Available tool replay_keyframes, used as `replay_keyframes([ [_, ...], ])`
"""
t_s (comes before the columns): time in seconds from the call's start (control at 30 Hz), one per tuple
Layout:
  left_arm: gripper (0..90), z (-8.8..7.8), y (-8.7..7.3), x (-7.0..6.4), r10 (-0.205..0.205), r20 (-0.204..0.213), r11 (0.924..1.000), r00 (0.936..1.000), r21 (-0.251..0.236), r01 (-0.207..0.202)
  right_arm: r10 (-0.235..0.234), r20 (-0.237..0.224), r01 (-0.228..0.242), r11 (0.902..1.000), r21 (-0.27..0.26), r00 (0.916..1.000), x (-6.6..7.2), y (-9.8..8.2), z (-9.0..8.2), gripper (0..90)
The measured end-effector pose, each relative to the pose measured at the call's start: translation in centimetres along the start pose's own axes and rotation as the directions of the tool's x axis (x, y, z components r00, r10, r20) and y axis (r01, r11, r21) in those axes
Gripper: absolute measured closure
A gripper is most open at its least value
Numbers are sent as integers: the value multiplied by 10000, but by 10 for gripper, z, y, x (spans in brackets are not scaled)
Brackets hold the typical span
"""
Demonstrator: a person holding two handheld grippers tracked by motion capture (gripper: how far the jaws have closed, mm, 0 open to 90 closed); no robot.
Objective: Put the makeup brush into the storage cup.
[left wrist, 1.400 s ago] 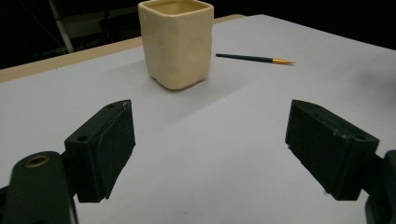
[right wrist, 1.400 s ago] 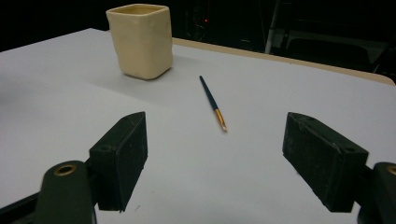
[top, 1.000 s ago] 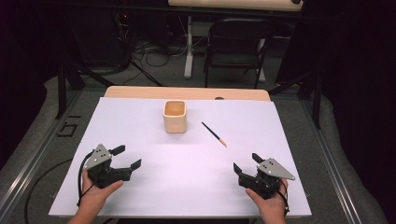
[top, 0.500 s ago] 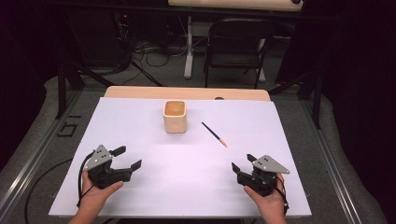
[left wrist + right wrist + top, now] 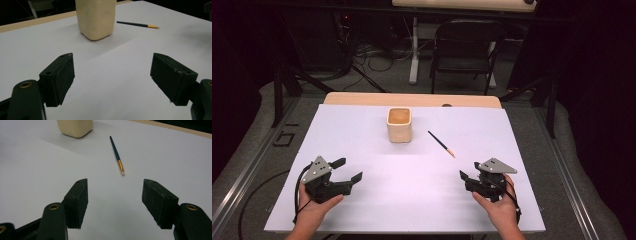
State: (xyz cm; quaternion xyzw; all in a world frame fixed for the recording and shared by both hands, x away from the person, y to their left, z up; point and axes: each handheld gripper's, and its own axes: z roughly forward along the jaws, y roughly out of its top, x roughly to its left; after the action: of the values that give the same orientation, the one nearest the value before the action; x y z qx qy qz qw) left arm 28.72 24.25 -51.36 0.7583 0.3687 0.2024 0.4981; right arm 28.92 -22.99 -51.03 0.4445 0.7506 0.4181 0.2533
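Two grippers hover empty: left gripper (image 5: 348,170) spread wide, right gripper (image 5: 468,179) just narrowing, aimed at the paintbrush (image 5: 116,153) upper centre; approach stage, next move requires reaching it.

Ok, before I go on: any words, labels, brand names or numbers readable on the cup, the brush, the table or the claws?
None can be read in any view.
Cream cup: plain walls, no print.
Paintbrush: dark handle, gold ferrule, no lettering visible.
White table sheet: blank.
Left claw and right claw: black jaws and grey plates, no marking legible.
Floor mark left of the table: pale shapes, not legible as text.
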Motion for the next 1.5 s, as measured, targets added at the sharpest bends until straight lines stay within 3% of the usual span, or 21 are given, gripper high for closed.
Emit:
replay_keyframes([
  [0.27,196,1,1,1,-31,98,10000,9999,88,30,-74,-220,83,9992,394,9997,-1,6,6,369],
  [0.5,196,5,1,0,-12,190,9997,9998,238,8,-324,-543,381,9935,1075,9980,-1,18,10,369],
  [0.53,197,5,1,0,18,196,9997,9998,260,-23,-532,-524,598,9892,1340,9972,-2,21,11,372],
  [0.6,198,6,1,0,23,176,9996,9998,272,-28,-517,-459,577,9884,1407,9976,-1,21,12,374],
  [0.63,198,6,1,0,14,178,9996,9998,276,-19,-618,-440,687,9818,1772,9971,-3,23,14,374],
  [1.0,199,5,0,2,-96,128,9993,9999,360,91,-467,-404,561,9592,2773,9981,-11,31,16,370],
  [1.23,195,4,1,2,-85,150,9993,9999,365,79,-425,-324,497,9612,2714,9986,-14,33,21,348],
  [1.5,194,5,1,1,-125,128,9983,9998,569,117,-569,-511,691,9565,2835,9971,-13,38,24,345],
])
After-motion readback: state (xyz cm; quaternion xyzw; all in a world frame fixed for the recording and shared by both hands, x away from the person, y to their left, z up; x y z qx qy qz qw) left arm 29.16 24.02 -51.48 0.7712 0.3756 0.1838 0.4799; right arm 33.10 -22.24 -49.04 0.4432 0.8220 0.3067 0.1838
